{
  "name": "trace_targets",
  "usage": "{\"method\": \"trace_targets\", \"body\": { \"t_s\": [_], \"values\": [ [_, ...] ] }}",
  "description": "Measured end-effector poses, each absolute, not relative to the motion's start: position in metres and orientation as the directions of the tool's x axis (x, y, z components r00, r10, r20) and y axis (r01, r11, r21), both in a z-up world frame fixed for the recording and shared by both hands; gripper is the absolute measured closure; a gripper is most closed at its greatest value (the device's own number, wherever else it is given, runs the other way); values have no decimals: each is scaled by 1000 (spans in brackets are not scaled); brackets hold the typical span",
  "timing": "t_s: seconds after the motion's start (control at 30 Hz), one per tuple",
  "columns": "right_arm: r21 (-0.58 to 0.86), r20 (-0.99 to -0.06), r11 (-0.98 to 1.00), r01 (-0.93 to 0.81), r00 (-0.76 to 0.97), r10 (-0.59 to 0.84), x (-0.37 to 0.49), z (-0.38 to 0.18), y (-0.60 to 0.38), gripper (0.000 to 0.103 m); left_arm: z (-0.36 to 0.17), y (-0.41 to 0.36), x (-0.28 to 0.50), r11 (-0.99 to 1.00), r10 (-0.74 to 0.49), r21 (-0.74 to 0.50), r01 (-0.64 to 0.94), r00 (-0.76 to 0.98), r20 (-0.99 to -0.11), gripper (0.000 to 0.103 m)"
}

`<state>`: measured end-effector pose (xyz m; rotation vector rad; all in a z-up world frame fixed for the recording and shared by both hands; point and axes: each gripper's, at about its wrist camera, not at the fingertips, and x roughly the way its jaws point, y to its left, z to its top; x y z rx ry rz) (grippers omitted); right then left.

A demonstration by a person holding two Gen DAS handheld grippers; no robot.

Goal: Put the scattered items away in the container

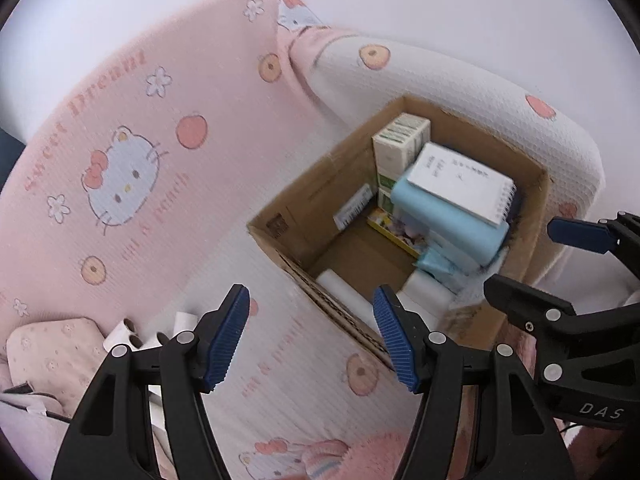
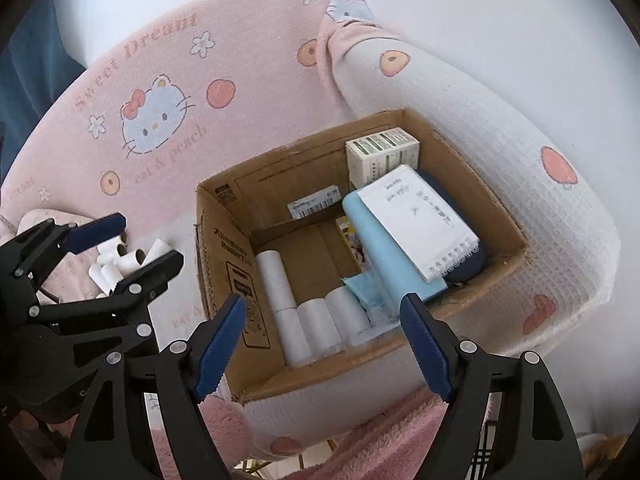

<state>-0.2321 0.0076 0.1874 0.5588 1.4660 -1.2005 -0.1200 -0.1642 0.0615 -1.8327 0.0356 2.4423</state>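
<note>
An open cardboard box sits on a pink and white cartoon-cat blanket. Inside are a spiral notepad, a light blue pack, a green-and-white carton and several white paper rolls. More white rolls lie loose on the blanket left of the box. My left gripper is open and empty, just before the box's near corner. My right gripper is open and empty over the box's near edge. Each gripper shows in the other's view: the right one, the left one.
A small pink floral cushion lies at the blanket's left, next to the loose rolls. A fluffy pink fabric lies below the box. The blanket's white rolled edge curves round the box's right side.
</note>
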Motion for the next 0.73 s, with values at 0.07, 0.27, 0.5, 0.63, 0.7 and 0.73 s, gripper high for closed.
{"method": "trace_targets", "body": {
  "t_s": [0.07,0.27,0.5,0.63,0.7,0.73],
  "values": [
    [-366,-923,373,853,-282,-261,-235,187,10,24,59,-160,-117,-995,52,-28,-97,-262,-964,35],
    [-357,-927,373,856,-276,-254,-236,186,14,24,58,-155,-111,-994,11,17,-110,-247,-969,35],
    [-383,-916,374,844,-294,-274,-232,190,18,24,59,-156,-109,-995,15,9,-99,-247,-969,35],
    [-400,-909,366,840,-311,-278,-233,191,19,24,60,-155,-107,-995,18,7,-99,-250,-968,35],
    [-403,-907,362,840,-314,-280,-233,193,21,24,61,-155,-107,-995,16,9,-99,-253,-967,35],
    [-408,-905,361,839,-318,-283,-232,194,21,24,61,-155,-107,-995,15,10,-98,-253,-967,35]
  ]
}}
